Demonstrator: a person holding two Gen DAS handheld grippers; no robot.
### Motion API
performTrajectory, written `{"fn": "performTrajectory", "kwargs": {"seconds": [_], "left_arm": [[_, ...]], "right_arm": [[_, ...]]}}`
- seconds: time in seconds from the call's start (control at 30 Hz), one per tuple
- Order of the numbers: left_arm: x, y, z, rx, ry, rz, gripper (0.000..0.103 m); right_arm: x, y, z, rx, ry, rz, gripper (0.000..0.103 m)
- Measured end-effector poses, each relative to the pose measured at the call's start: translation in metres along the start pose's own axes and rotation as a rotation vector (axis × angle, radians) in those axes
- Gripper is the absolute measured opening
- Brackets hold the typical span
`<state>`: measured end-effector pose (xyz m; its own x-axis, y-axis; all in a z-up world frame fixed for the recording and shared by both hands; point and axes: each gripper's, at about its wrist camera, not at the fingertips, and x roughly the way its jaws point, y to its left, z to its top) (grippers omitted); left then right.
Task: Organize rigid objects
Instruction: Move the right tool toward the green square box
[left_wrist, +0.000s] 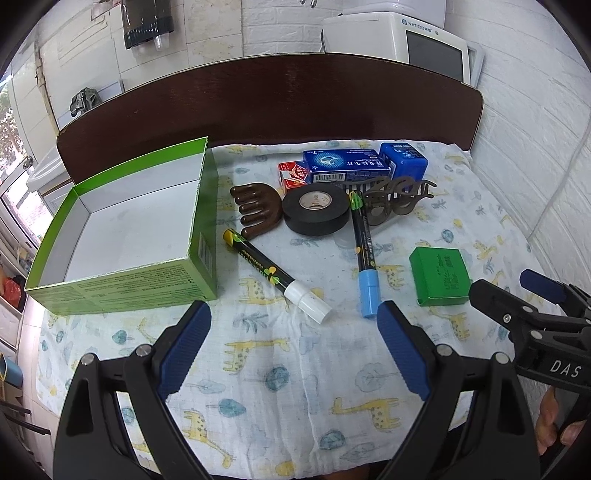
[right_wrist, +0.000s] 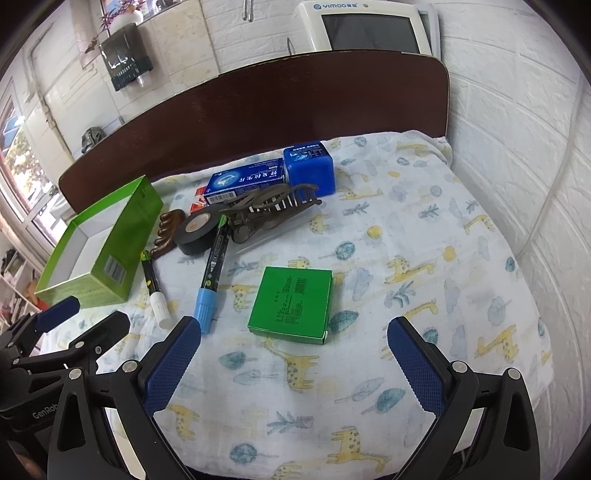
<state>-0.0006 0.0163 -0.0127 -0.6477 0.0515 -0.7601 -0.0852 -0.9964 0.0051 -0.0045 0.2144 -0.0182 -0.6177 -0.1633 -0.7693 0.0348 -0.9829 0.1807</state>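
Now my left tool (left_wrist: 293, 325) wide open above the white-capped marker (left_wrist: 275, 276), my right tool (right_wrist: 293, 338) wide open, holding nothing, near the flat green box (right_wrist: 291, 304), empty green carton (left_wrist: 122, 229) at left on the desk.

cloth (left_wrist: 280, 354): white, printed with yellow giraffes and blue-grey leaves
open box (left_wrist: 207, 206): bright green outside, white inside
flat box (right_wrist: 291, 301), right of the open box: green
tape roll (left_wrist: 316, 214): black, tan core
comb (left_wrist: 255, 210), between the open box and the tape roll: dark brown
marker (left_wrist: 275, 275): black barrel, white cap
second marker (left_wrist: 364, 254): black barrel, light blue cap
cube box (right_wrist: 310, 168): deep blue
gripper pads (left_wrist: 184, 350): blue on black jaws
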Motion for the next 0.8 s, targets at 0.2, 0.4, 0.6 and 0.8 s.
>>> {"fn": "performTrajectory", "kwargs": {"seconds": [0.2,0.4,0.6,0.8], "left_arm": [[-0.001,0.005,-0.003,-0.004,0.004,0.005,0.091],[0.001,0.007,-0.004,-0.013,0.006,-0.003,0.091],[0.004,0.001,-0.001,-0.001,0.011,-0.013,0.091],[-0.001,-0.016,0.009,0.013,-0.002,-0.097,0.089]], "right_arm": [[0.007,-0.002,-0.002,0.008,0.025,0.003,0.102],[0.008,-0.008,-0.003,0.019,0.030,-0.016,0.102],[0.012,-0.016,-0.002,0.042,0.037,-0.022,0.102],[0.013,-0.020,-0.001,0.045,0.027,-0.019,0.095]]}}
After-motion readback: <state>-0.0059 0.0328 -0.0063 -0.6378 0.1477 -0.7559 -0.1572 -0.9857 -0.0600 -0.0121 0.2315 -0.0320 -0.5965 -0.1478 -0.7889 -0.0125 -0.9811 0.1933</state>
